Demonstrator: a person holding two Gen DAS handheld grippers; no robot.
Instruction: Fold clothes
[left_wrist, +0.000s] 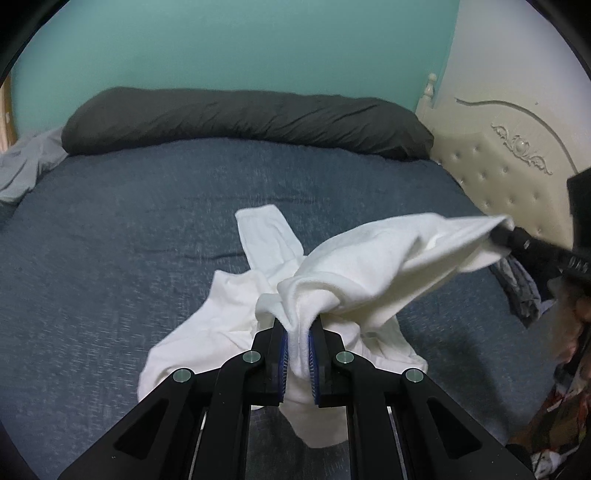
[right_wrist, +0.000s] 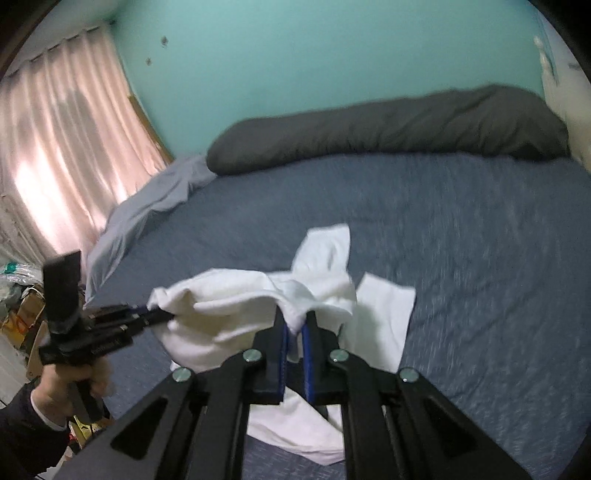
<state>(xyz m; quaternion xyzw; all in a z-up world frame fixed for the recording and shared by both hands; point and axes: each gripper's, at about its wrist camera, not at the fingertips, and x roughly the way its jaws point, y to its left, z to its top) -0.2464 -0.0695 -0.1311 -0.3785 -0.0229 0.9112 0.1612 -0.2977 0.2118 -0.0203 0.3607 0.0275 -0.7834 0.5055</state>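
Because the white shirt (left_wrist: 369, 266) is soft, light and floppy, it sags over the bed (left_wrist: 129, 229); both the left gripper (left_wrist: 297, 332) and right gripper (right_wrist: 294, 325) fingers pinch its edge tight, a good hold.

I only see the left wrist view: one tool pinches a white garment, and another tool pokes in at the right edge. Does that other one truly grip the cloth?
Observer: Yes. The right wrist view shows the right tool shut on a fold of the garment, between its blue pads.
Operator: Who holds the left tool?
Observer: A hand in a dark sleeve grips its handle.
Operator: What lies past the bed on the left?
Observer: A pink curtain hangs there.
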